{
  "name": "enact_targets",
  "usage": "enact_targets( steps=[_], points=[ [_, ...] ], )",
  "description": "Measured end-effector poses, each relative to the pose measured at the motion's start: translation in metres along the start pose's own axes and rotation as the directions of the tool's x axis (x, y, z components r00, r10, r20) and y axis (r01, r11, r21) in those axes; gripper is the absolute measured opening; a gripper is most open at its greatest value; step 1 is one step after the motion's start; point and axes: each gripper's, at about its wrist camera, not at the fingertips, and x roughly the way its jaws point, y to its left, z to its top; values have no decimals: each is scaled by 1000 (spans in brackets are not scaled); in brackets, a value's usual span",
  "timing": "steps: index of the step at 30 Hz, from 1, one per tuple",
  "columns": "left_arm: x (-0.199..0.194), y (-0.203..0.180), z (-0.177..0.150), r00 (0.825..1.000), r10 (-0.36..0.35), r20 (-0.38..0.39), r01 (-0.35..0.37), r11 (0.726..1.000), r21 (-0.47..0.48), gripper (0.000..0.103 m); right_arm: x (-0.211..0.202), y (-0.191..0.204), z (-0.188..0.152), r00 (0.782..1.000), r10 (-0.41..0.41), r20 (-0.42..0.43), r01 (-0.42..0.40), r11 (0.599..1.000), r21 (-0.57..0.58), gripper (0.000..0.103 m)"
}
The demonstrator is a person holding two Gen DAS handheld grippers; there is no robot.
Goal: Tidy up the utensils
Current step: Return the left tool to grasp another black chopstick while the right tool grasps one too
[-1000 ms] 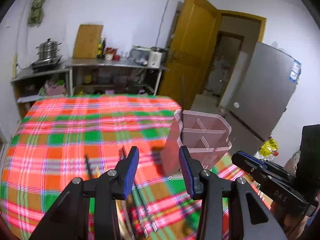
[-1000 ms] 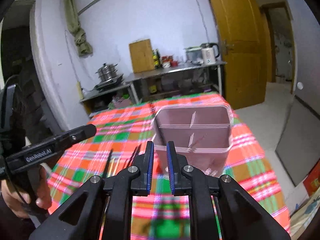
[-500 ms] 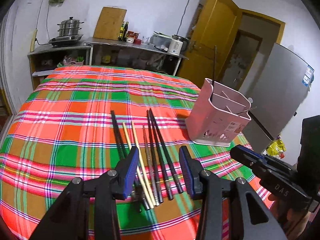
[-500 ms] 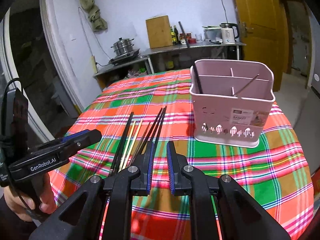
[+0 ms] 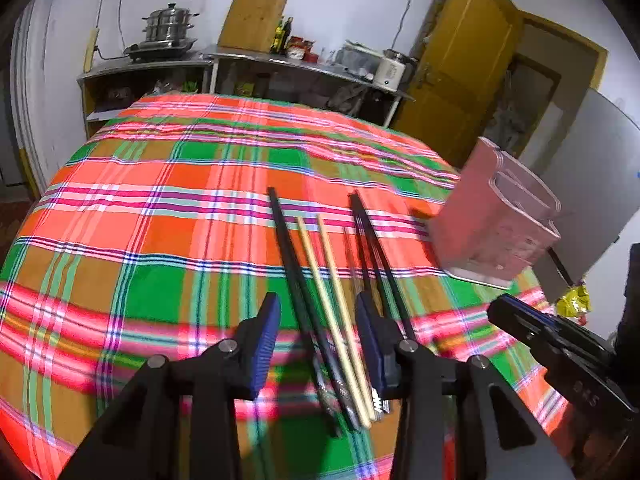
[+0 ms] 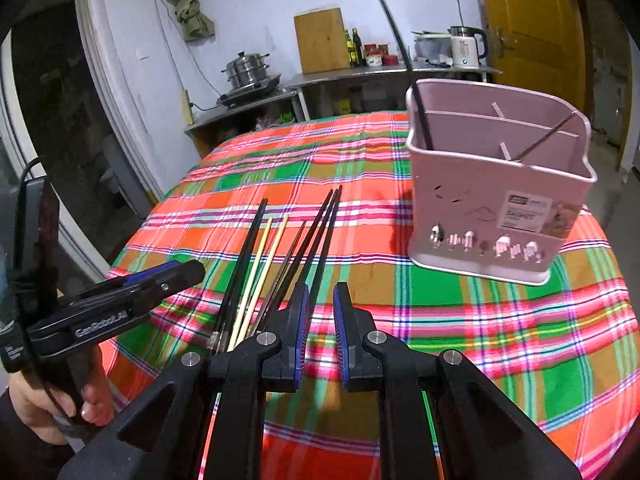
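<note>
Several chopsticks lie side by side on the plaid tablecloth point(image 5: 168, 240): a black pair point(image 5: 288, 248), a pale wooden pair point(image 5: 326, 276), a thin metal one point(image 5: 352, 256) and more black ones point(image 5: 372, 240). My left gripper point(image 5: 317, 308) hovers just over their near ends. Its jaws are closing, the sticks lie below the gap and the pads touch none. The right gripper point(image 6: 321, 294) hangs to the right of the bundle point(image 6: 264, 264), a narrow gap between its pads with nothing in it. A pink divided holder point(image 6: 500, 208) stands at the right with a black chopstick point(image 6: 404, 60) and a thin metal one point(image 6: 548, 140) in it.
A person's hand point(image 6: 60, 400) holds the left gripper point(image 6: 188, 274) at the table's near left edge. Behind the table stands a steel counter point(image 5: 256, 60) with a steamer pot point(image 5: 168, 28), a cutting board point(image 5: 254, 20) and a kettle point(image 6: 464, 50). A yellow door point(image 5: 460, 80) is at the back right.
Both grippers have sunk and tipped down toward the table, so the chopsticks now lie close under the left fingers. The left jaws stand slightly narrower; the right gap is unchanged.
</note>
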Motion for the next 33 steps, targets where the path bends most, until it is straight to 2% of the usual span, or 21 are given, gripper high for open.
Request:
enact_targets(
  steps=[10,18,24,26,28,33],
  points=[
    [52,23,21,997,29,-74,-32,999,-44,31,61,1,16,997,-8,-74,9,1000,8,13],
    [67,22,27,996,40,-86,-42,999,-25,27,97,-5,22,990,-29,-134,32,999,20,13],
    [69,18,28,994,72,-80,-73,997,-7,23,103,-3,23,989,-46,-143,48,999,11,12],
    [70,16,28,994,75,-84,-75,997,2,18,102,-4,22,989,-50,-142,53,998,15,8],
    [71,13,27,992,87,-90,-86,996,14,9,100,-6,20,989,-44,-144,49,998,28,8],
    [66,12,21,992,94,-89,-93,996,17,7,93,-10,15,988,-36,-150,43,998,45,7]
  ],
)
